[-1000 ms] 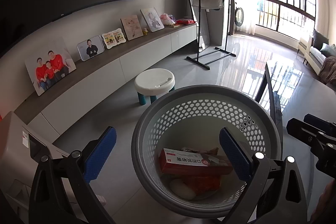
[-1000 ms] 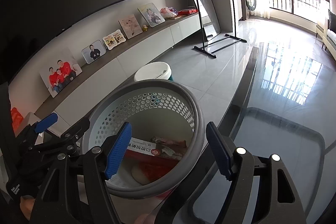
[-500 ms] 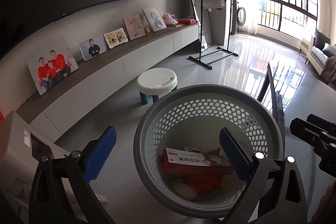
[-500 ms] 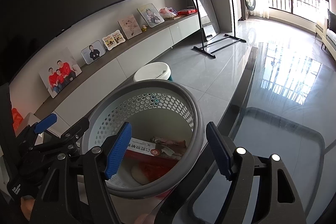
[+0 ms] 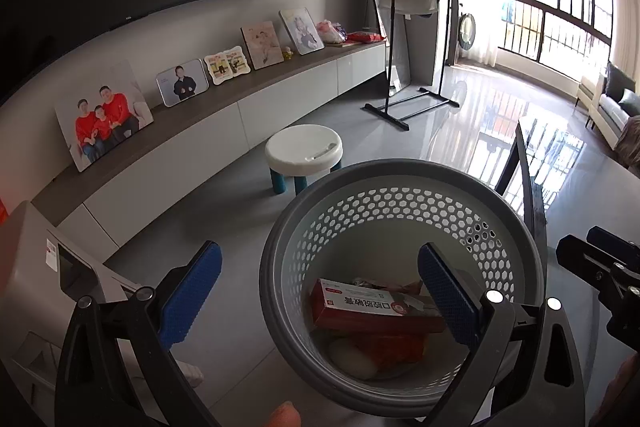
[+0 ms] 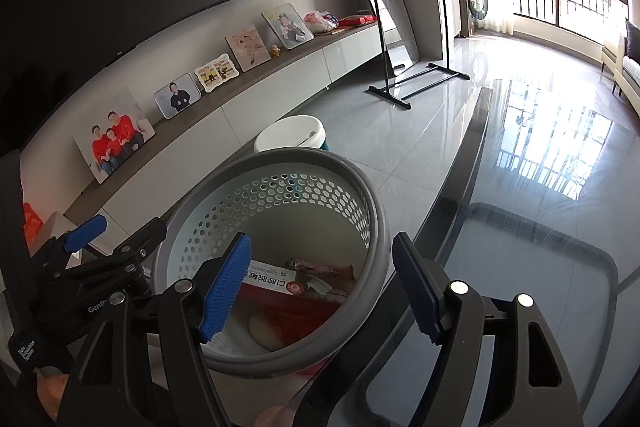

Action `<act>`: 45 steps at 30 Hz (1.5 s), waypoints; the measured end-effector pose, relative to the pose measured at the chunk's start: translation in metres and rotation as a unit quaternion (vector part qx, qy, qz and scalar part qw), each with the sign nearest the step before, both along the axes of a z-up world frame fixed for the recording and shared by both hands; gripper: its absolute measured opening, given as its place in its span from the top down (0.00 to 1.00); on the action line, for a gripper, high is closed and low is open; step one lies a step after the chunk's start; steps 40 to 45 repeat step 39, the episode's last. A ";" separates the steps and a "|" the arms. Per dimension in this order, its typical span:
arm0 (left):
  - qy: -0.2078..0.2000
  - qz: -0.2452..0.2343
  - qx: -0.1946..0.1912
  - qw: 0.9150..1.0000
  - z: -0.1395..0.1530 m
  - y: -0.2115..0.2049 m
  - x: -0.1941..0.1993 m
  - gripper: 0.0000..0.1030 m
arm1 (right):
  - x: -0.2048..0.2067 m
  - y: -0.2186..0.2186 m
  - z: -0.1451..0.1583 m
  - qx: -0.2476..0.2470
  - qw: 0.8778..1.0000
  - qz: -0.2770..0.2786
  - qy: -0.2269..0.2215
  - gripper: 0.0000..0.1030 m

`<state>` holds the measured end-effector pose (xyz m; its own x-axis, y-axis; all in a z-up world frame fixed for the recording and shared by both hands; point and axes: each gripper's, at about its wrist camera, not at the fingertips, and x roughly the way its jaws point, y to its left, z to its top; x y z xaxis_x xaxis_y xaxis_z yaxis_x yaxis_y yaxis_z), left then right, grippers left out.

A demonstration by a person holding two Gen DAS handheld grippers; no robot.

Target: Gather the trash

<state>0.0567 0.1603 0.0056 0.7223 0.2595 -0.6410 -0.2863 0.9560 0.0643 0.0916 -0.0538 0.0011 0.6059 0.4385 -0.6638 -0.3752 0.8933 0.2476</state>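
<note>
- Both tongs hang wide open over a grey perforated basket (image 5: 400, 187), and neither grips anything.
- Inside the basket lies a red and white carton (image 5: 372, 307) with printed characters, resting across the top of the other rubbish: a crumpled wrapper (image 6: 320, 267), something orange-red (image 5: 392, 347) and a pale rounded lump (image 5: 352, 355) at the bottom.
- Its wall is pierced with hexagonal holes, and the rim is a smooth, darker grey band.
- From the left wrist view, the left tongs (image 5: 320, 299) straddle the near left rim: one blue pad (image 5: 192, 299) sits outside the basket over the floor (image 5: 224, 211), the other above its inside.
- From the right wrist view, the right tongs (image 6: 320, 291) straddle the near right rim, one pad (image 6: 224, 291) above the inside and the other over the glossy dark desk (image 6: 540, 247).
- The basket stands just beside the left edge of the desk; whether it touches that edge cannot be told.
- Beyond it on the floor stands a white stool (image 5: 304, 149) with teal legs.
</note>
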 end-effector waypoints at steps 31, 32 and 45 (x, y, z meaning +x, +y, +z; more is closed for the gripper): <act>-0.005 -0.001 0.010 1.000 0.003 0.000 0.000 0.06 | -0.001 0.002 -0.002 -0.002 1.000 0.001 0.000 0.32; -0.006 -0.001 0.009 1.000 0.003 0.000 0.000 0.06 | -0.001 0.002 -0.002 -0.002 1.000 0.001 0.000 0.32; -0.006 0.002 0.009 1.000 0.003 0.000 0.000 0.06 | -0.001 0.002 -0.002 -0.003 1.000 0.002 0.000 0.32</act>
